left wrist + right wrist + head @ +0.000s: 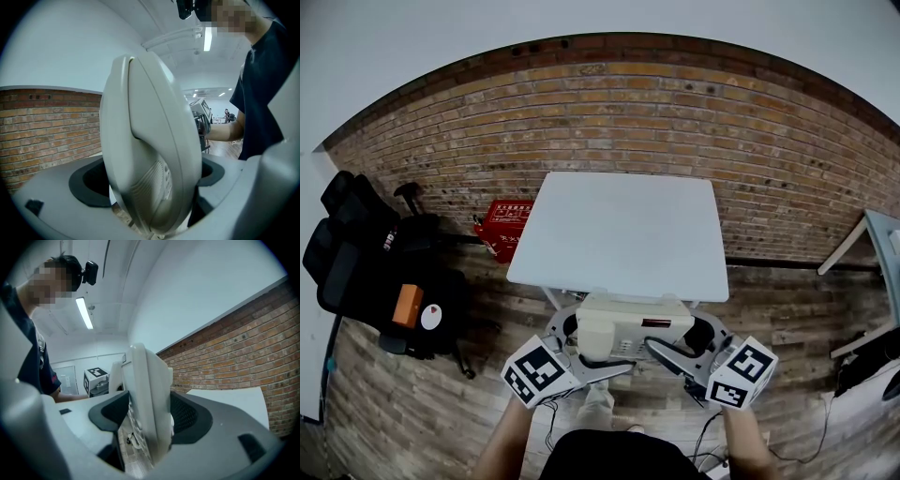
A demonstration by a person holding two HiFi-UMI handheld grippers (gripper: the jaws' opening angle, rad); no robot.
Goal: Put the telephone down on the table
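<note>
Between the jaws of the left gripper (586,349): handset end of a cream desk telephone (630,323), pads pressed onto both faces, no gap showing. Between the jaws of the right gripper (689,349): keypad end of the same telephone, pinched the same way. Carried in the air between both, roughly level, at the near edge of the white table (628,234); whether over that edge or just short of it, not clear from the head view.

Step in hand, by judgement: the carry, set-down not yet made. Next move calls for both grippers going forward together, kept level so the handset (154,140) stays in its cradle, then lowering until the base rests flat before either pair of jaws lets go.

Room: tabletop bare, plenty of landing space past the near edge. Brick wall (675,103) behind the far edge. Red crate (504,228) and black office chair (356,244) on the floor at left, well apart from the path.
</note>
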